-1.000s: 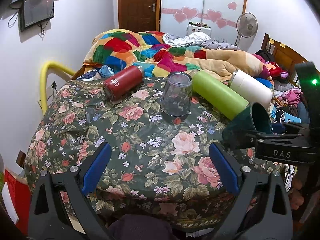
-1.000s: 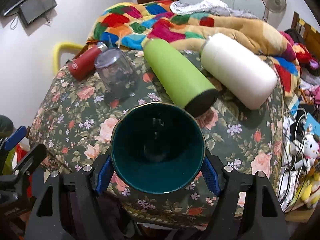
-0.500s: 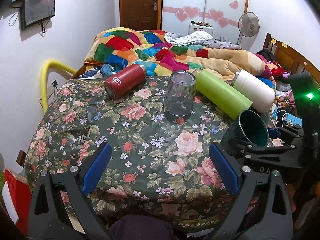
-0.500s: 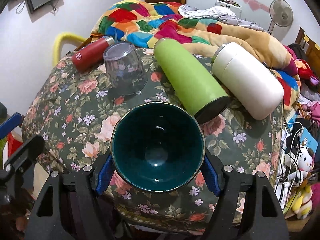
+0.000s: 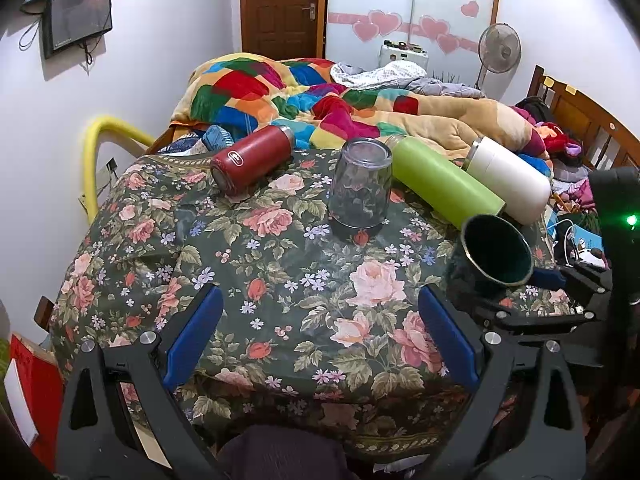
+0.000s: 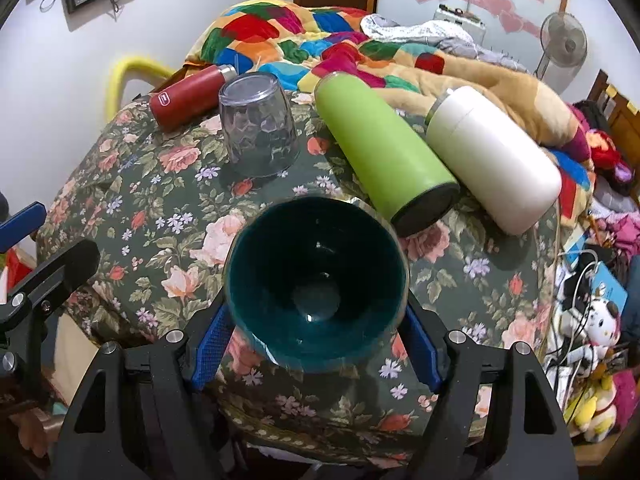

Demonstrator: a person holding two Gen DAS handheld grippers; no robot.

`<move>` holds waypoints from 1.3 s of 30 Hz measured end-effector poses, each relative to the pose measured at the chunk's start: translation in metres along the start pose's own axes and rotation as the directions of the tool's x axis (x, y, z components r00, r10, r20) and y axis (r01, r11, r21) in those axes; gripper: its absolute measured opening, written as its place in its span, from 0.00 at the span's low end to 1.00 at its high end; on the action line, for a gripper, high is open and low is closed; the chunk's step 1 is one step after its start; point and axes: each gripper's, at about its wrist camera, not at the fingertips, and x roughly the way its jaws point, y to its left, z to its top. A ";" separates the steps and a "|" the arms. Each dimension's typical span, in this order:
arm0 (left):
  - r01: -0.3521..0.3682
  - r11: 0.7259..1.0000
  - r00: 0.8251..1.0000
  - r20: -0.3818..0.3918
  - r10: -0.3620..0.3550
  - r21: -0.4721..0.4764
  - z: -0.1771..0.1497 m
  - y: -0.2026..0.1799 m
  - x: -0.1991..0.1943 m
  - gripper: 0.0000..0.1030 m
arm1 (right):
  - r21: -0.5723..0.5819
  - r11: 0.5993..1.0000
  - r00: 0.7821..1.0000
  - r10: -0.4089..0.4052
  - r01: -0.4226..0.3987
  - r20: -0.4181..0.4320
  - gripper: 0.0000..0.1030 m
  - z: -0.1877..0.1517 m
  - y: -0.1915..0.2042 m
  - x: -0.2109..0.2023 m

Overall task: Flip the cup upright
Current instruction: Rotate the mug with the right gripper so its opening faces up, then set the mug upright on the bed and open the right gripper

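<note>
My right gripper (image 6: 316, 344) is shut on a dark teal cup (image 6: 316, 280) with its mouth tilted up toward the camera. In the left wrist view the cup (image 5: 496, 250) is held near the table's right front, mouth tilted up and to the right, low over the cloth. I cannot tell whether its base touches the floral tablecloth (image 5: 280, 280). My left gripper (image 5: 320, 336) is open and empty over the table's front edge.
A clear glass (image 5: 360, 184) stands upside down at the middle back. A red flask (image 5: 252, 164), a green flask (image 5: 444, 188) and a white flask (image 5: 508, 178) lie on their sides along the back. A bed with a patchwork blanket (image 5: 320, 96) is behind.
My right gripper has lowered the teal cup toward the table and tilted its mouth further upward. The left gripper has not moved.
</note>
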 end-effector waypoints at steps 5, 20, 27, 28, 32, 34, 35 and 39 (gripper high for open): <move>0.008 1.000 1.000 0.021 -0.008 0.006 0.002 -0.005 -0.013 0.96 | 0.007 1.000 1.000 0.011 -0.011 -0.018 0.71 -0.008 -0.001 -0.004; 0.135 0.990 0.958 0.251 -0.142 0.045 0.028 -0.038 -0.124 0.96 | 0.060 0.998 0.937 0.000 -0.023 0.351 0.71 -0.019 -0.025 -0.160; 0.154 0.984 0.868 0.463 -0.179 0.092 0.031 -0.052 -0.210 0.96 | 0.077 0.997 0.805 -0.022 -0.029 0.593 0.71 -0.040 -0.024 -0.255; 0.150 0.984 0.850 0.495 -0.179 0.098 0.029 -0.054 -0.224 0.96 | 0.076 0.997 0.786 -0.023 -0.031 0.617 0.72 -0.043 -0.023 -0.264; 0.128 0.986 0.797 0.580 -0.169 0.111 0.021 -0.058 -0.261 0.96 | 0.070 0.997 0.698 -0.035 -0.022 0.715 0.75 -0.060 -0.013 -0.299; 0.120 0.987 0.777 0.608 -0.163 0.111 0.016 -0.059 -0.274 0.97 | 0.064 0.998 0.663 -0.035 -0.019 0.747 0.77 -0.067 -0.007 -0.308; 0.115 0.987 0.769 0.619 -0.158 0.109 0.013 -0.059 -0.279 0.97 | 0.061 0.998 0.651 -0.034 -0.019 0.759 0.77 -0.070 -0.005 -0.311; 0.078 0.993 0.751 0.649 -0.119 0.092 0.001 -0.060 -0.288 1.00 | 0.068 0.998 0.618 -0.049 -0.008 0.785 0.83 -0.080 0.005 -0.314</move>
